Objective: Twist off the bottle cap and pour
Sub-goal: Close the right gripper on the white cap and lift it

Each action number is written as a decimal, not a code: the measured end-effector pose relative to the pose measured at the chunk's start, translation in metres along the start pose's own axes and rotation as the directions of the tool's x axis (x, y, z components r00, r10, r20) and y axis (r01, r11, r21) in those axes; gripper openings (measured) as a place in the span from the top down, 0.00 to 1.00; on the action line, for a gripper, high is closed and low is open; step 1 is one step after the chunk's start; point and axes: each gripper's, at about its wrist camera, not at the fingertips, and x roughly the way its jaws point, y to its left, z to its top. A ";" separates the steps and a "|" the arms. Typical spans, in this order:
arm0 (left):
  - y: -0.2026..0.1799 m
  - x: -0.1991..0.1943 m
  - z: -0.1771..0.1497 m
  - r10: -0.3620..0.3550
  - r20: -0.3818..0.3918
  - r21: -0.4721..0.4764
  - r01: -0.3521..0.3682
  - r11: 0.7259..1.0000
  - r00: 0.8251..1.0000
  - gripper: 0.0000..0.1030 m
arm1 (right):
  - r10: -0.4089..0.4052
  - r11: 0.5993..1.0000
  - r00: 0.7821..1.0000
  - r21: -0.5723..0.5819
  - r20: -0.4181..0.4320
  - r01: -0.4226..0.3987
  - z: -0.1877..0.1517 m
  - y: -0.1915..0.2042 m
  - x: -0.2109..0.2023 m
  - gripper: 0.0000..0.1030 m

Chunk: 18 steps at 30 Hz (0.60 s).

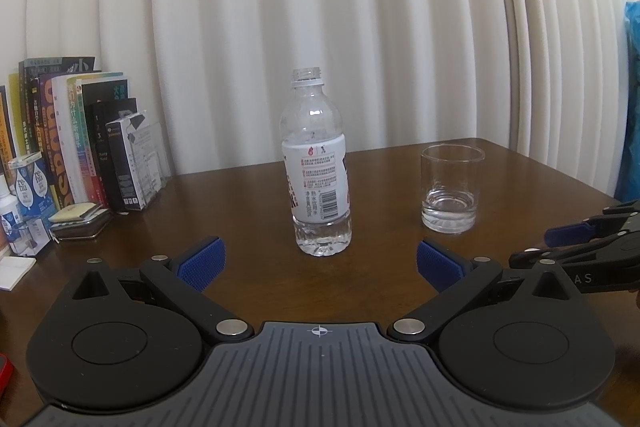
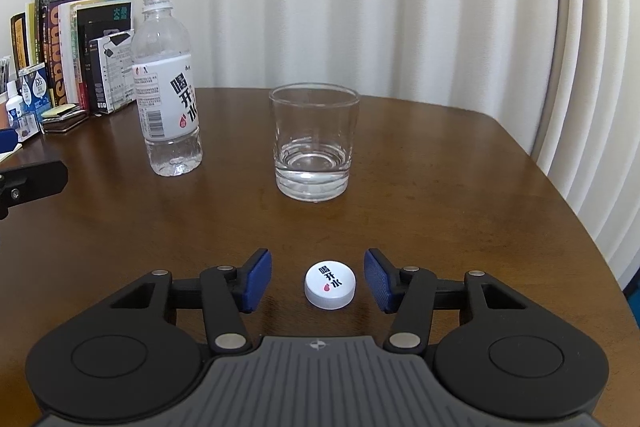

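While ribbed plastic bottle (image 1: 318,163) stands uncapped, round cap (image 2: 330,284) lies flat.

Left wrist view: right claw (image 1: 560,237) cut by the right edge — only one blue pad visible, its spread indeterminate. Books (image 1: 72,131) clipped at the left edge; bottle (image 1: 318,163) label print too small to read.

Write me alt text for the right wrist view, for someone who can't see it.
The open right gripper rests low over a brown table, its blue fingers either side of a white bottle cap lying on the wood without touching it. Beyond stand a glass holding a little water and, to its left, an uncapped, nearly empty bottle.
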 end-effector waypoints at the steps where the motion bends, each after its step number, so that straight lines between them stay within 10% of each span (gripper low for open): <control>1: 0.000 0.000 0.000 -0.001 -0.001 0.000 0.001 1.000 1.000 0.00 | 0.000 1.000 1.000 0.001 -0.001 0.000 0.000 0.000 0.000 0.48; 18: 0.002 0.005 -0.001 -0.010 -0.005 -0.001 0.010 1.000 1.000 0.00 | -0.005 1.000 0.999 0.003 -0.046 0.005 -0.002 -0.002 0.008 0.69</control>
